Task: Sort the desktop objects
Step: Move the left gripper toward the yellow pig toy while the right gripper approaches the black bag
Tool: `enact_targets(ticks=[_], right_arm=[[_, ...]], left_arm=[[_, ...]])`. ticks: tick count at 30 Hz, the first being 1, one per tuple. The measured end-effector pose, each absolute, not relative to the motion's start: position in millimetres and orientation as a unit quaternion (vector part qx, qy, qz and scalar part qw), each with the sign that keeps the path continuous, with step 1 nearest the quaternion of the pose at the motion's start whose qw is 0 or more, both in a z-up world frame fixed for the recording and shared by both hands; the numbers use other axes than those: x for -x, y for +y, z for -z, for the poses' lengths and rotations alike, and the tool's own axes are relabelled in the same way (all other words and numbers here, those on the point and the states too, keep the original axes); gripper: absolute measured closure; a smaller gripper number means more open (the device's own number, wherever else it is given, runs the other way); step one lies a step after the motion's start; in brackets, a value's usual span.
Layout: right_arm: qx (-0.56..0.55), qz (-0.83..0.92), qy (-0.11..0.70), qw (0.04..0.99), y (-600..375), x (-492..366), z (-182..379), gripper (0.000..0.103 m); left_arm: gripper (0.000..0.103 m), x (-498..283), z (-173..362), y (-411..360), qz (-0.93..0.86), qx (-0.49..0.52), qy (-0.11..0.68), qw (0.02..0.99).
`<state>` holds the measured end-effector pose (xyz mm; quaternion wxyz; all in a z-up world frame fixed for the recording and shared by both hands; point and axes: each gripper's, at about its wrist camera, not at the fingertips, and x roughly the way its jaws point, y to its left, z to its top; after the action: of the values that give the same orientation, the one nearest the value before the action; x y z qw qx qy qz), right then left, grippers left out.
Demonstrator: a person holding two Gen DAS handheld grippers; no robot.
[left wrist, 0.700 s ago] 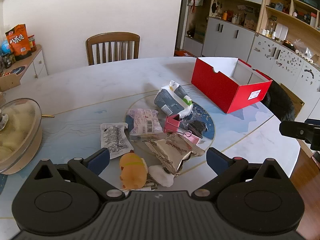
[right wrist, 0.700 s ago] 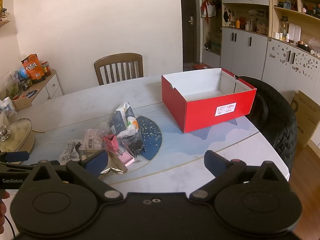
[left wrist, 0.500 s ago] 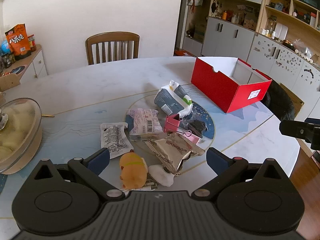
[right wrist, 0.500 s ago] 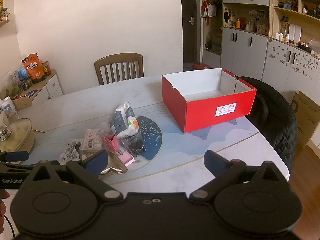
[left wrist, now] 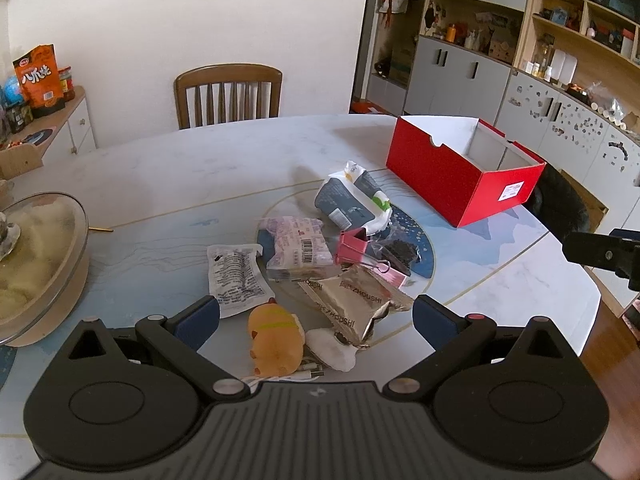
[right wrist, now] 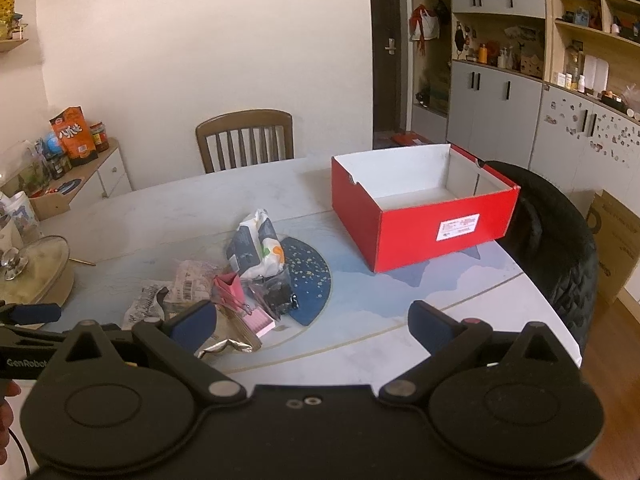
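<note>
A pile of small objects lies mid-table: an orange toy animal, a silver snack packet, a pink binder clip, a pink-labelled packet, a white sachet and a grey-white pouch. An open red box stands empty at the right. My left gripper is open, just short of the toy. My right gripper is open and empty, nearer the table edge, facing the red box with the pile to its left.
A glass-lidded dish stands at the table's left edge. A wooden chair is at the far side, a black chair to the right of the box. Cabinets line the right wall.
</note>
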<state>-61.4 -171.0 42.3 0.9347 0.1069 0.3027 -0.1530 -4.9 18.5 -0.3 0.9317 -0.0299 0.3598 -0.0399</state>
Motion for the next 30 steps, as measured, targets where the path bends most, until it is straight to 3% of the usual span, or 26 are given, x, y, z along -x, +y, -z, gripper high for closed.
enact_targets(ticks=[30], right_arm=[[-0.057, 0.109, 0.331, 0.936, -186.6, -11.6, 19.6, 0.002]], left_arm=[[0.0, -48.1, 66.2, 40.3, 0.004, 0.014, 0.408, 0.913]])
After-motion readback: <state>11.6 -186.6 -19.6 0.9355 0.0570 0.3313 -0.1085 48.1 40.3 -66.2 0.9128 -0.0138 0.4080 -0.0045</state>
